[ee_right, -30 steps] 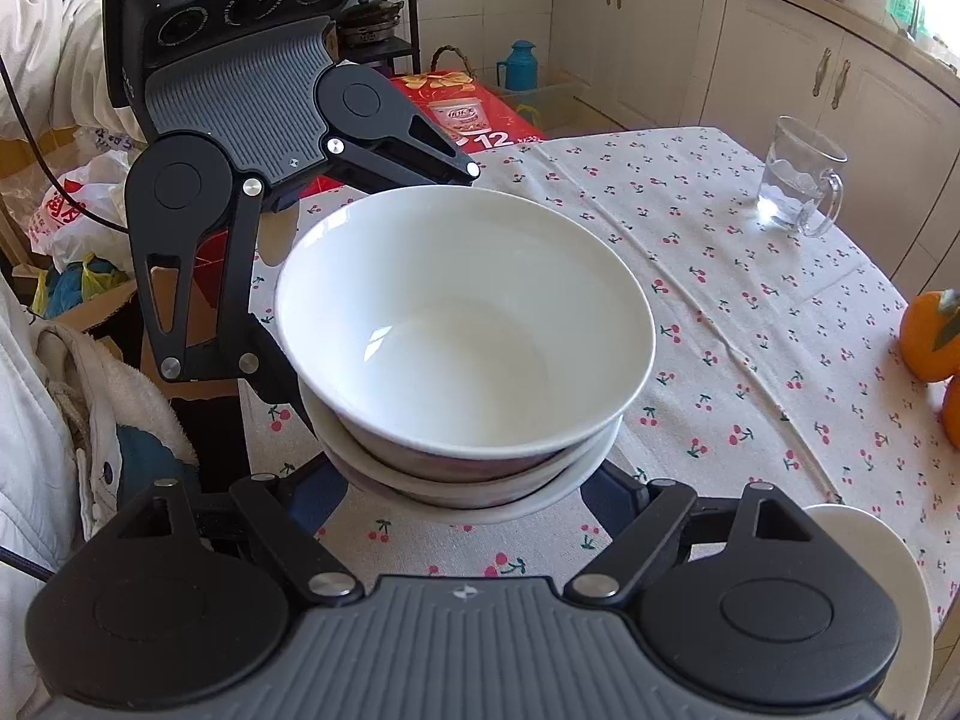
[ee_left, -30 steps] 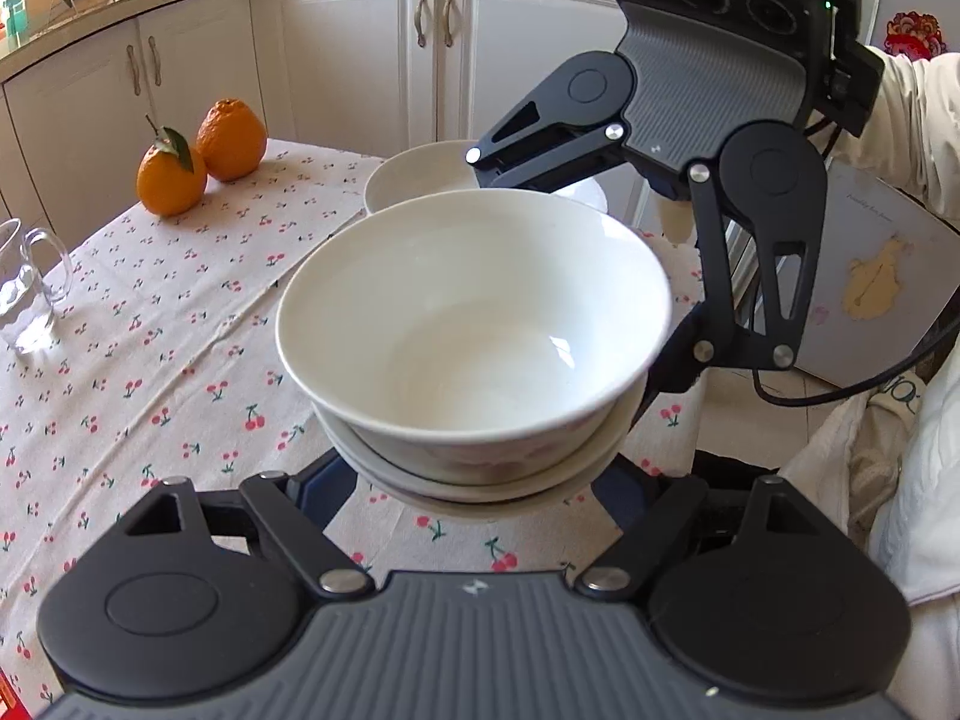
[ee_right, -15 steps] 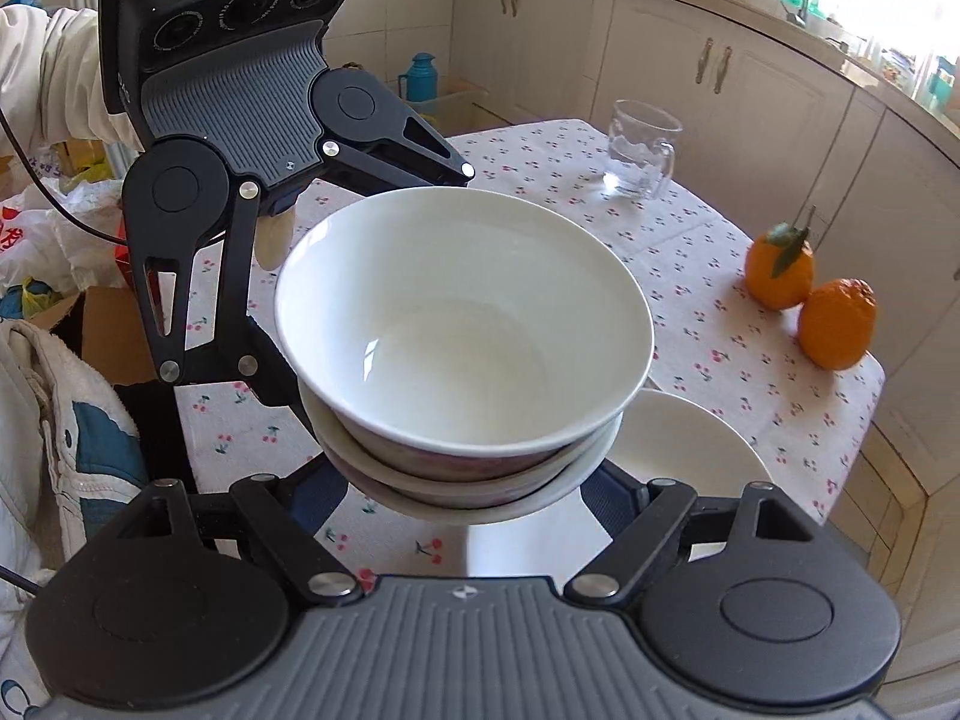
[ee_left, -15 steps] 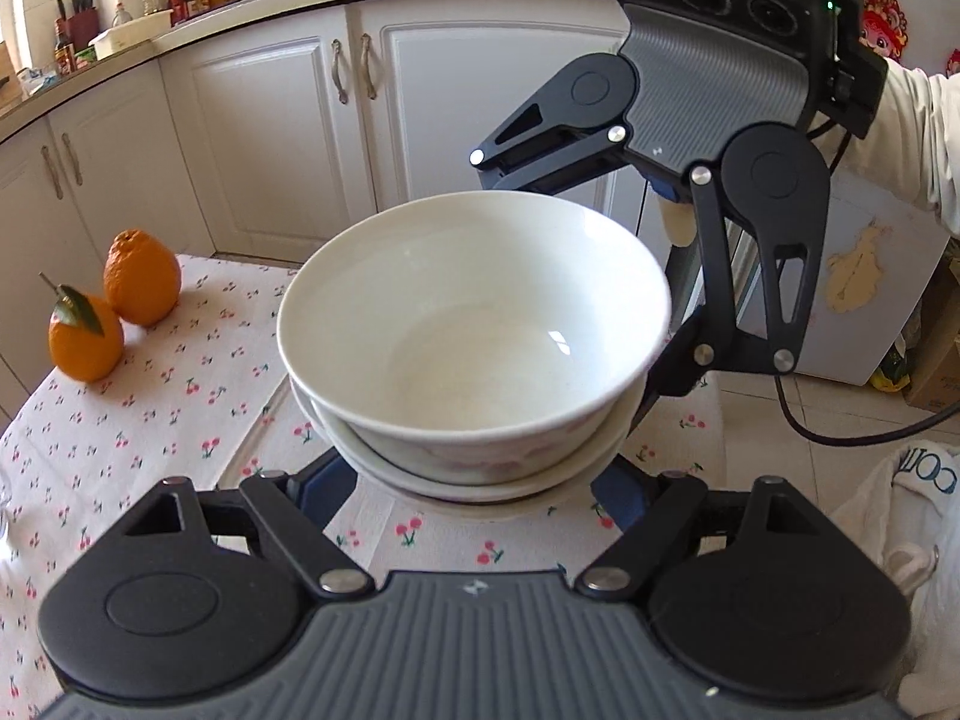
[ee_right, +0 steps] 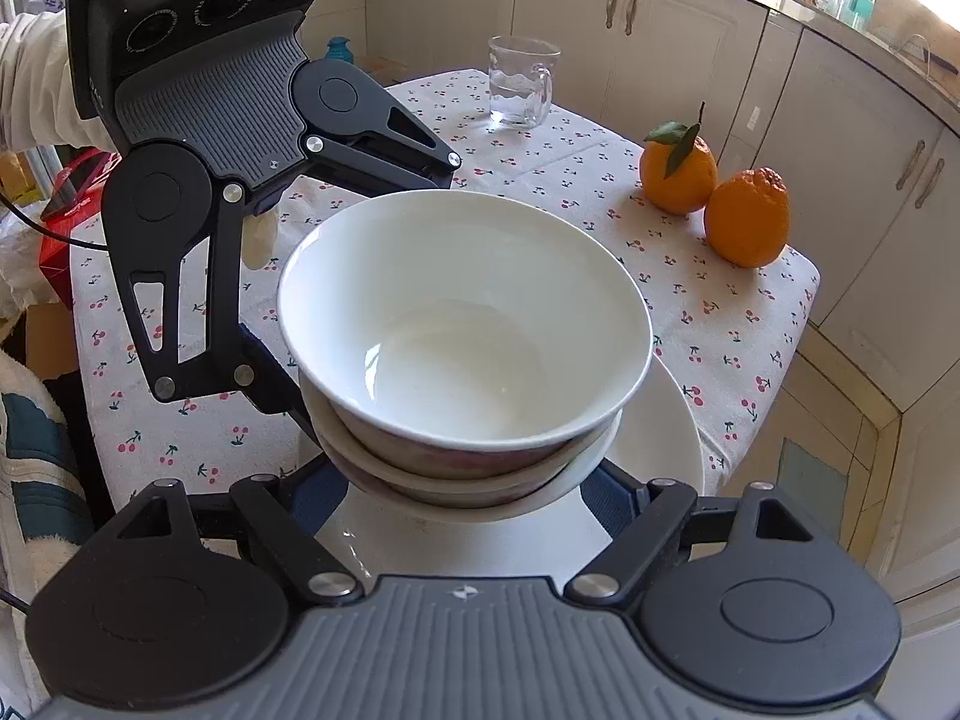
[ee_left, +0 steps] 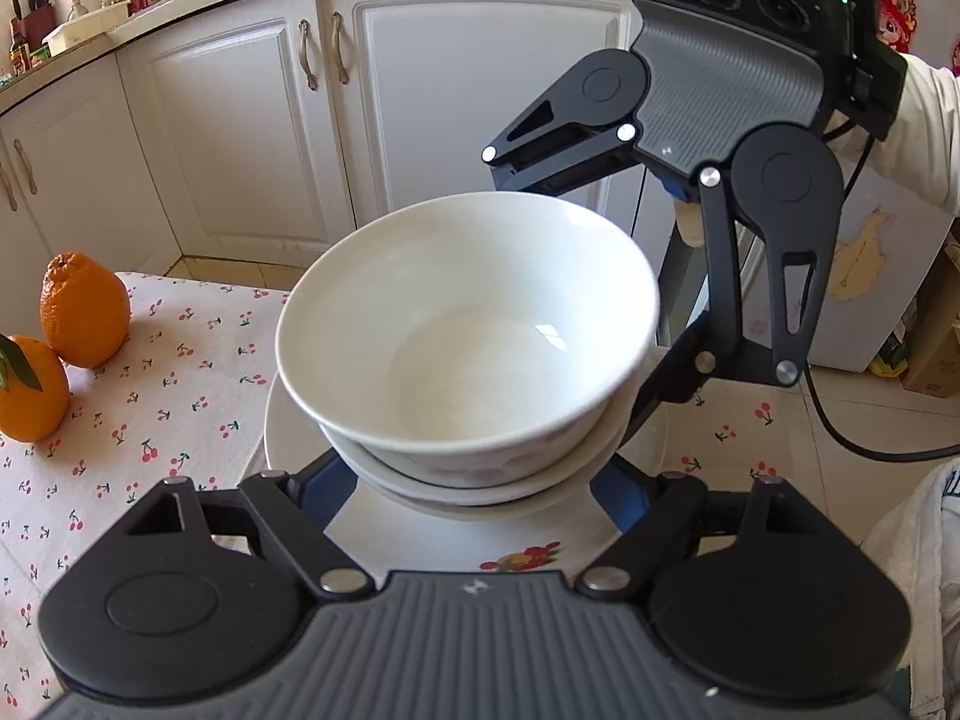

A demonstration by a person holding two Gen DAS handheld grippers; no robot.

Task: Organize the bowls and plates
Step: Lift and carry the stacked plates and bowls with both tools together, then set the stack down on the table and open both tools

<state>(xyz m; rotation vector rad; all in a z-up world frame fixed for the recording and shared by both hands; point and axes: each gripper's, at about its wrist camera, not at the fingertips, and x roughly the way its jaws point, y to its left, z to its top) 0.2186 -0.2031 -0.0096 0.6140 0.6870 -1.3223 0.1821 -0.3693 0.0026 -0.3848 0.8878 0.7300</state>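
Two white bowls are nested, the top bowl (ee_left: pixel 474 324) sitting in the lower bowl (ee_left: pixel 498 480). The stack (ee_right: pixel 462 324) hangs in the air between my two grippers, which face each other. My left gripper (ee_left: pixel 471 483) is shut on the lower bowl from one side, its blue pads (ee_left: pixel 321 489) against the base. From the opposite side my right gripper (ee_right: pixel 468 495) is shut on the same bowl. Right under the stack a white plate (ee_right: pixel 666 450) with a fruit print lies on the table's corner.
The table (ee_right: pixel 720 312) has a cherry-print cloth. On it stand two oranges (ee_right: pixel 678 171) and a glass mug (ee_right: pixel 519 84). White cabinets (ee_left: pixel 240 138) run past the table's edge. A person's pale sleeve (ee_left: pixel 924 126) is behind the right gripper.
Both grippers have carried the bowl stack across the table. It has gone from over bare cloth to directly over the white plate. The grip on the bowls is unchanged.
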